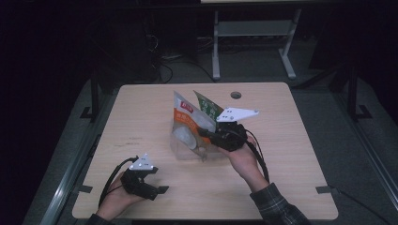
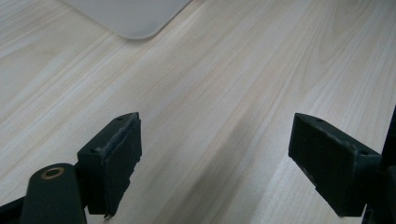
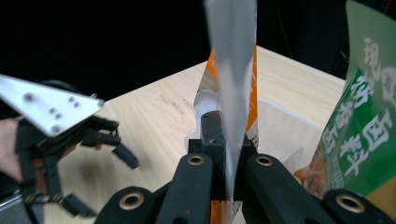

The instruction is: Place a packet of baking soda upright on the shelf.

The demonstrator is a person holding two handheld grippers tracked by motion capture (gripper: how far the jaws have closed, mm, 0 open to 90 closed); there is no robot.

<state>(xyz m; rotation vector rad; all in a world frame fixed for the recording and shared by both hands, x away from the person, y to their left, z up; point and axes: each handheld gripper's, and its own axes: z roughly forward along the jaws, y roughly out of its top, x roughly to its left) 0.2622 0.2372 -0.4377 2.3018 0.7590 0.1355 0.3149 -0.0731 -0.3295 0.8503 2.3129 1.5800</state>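
Fingers [image 3: 212, 135] of the right gripper [image 1: 206, 133] pinch the orange packet [image 1: 185, 123]; lift it straight out of the clear bin [image 1: 187, 151], avoiding the green packet [image 1: 208, 105]. Left fingers [image 2: 116, 154] stay spread over the counter [image 1: 281, 140].

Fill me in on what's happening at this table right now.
A person holds a tool in each hand at a wooden table. The right tool is shut on the edge of an orange snack pouch, which stands in a clear plastic bin next to a green pouch. The left tool rests low near the front left of the table, its jaws wide open with nothing between them.
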